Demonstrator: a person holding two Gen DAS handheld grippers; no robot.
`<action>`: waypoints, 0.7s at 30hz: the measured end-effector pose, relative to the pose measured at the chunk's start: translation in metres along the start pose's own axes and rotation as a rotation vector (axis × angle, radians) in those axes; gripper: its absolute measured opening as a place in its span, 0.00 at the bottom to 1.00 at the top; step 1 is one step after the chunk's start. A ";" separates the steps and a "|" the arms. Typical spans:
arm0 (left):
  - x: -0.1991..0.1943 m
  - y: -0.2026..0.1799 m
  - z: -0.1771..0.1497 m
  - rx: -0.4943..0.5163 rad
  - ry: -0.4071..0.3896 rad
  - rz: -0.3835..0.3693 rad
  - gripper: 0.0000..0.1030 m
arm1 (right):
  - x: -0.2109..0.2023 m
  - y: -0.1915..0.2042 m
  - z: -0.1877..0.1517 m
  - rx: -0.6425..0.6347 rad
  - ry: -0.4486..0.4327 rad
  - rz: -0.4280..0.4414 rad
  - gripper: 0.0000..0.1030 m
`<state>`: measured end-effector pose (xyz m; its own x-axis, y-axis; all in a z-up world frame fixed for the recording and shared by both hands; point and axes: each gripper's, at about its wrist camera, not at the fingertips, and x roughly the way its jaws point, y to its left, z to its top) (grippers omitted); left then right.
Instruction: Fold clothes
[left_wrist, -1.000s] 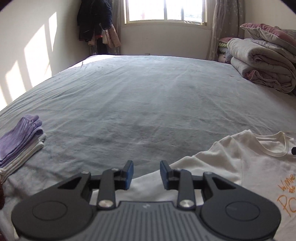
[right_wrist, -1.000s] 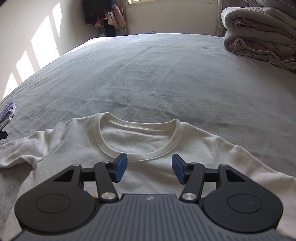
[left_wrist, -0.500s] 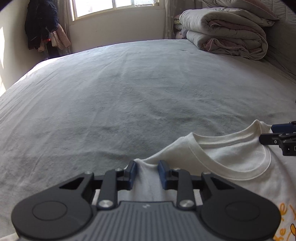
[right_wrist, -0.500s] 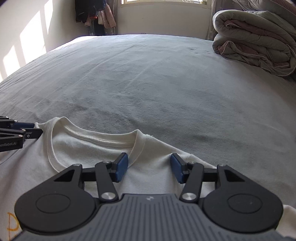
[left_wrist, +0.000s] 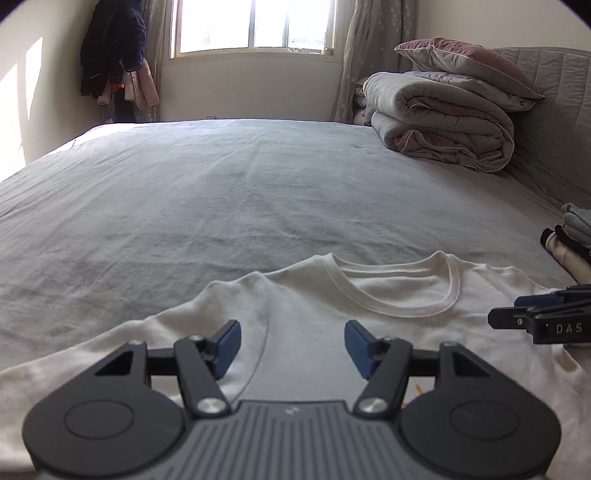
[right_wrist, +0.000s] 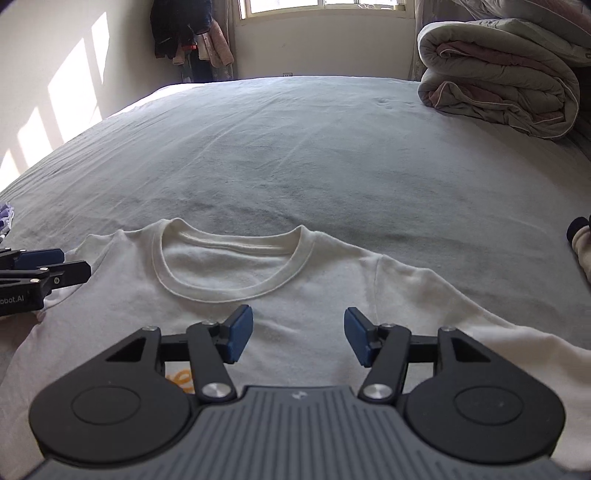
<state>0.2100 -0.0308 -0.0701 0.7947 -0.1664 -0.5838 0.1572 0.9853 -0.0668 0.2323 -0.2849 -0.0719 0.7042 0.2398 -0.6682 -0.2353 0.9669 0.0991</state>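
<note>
Cream cotton — a T-shirt lies flat on the grey bed sheet, collar towards the window. Left gripper hovers above the shirt's left shoulder seam, jaws opening with nothing pinched. Right gripper hangs just below the collar — its jaws opening too, empty.
</note>
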 end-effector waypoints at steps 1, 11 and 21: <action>-0.009 -0.001 -0.009 -0.013 0.002 -0.010 0.63 | -0.006 0.001 -0.007 0.000 0.006 0.003 0.58; -0.088 -0.028 -0.105 0.000 0.043 0.005 0.70 | -0.085 -0.036 -0.064 0.141 -0.013 -0.066 0.62; -0.133 -0.057 -0.087 0.063 0.048 0.027 0.86 | -0.122 -0.103 -0.098 0.342 -0.088 -0.223 0.73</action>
<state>0.0443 -0.0611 -0.0590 0.7705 -0.1362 -0.6227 0.1737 0.9848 -0.0006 0.1049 -0.4224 -0.0733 0.7705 0.0137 -0.6373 0.1553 0.9656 0.2085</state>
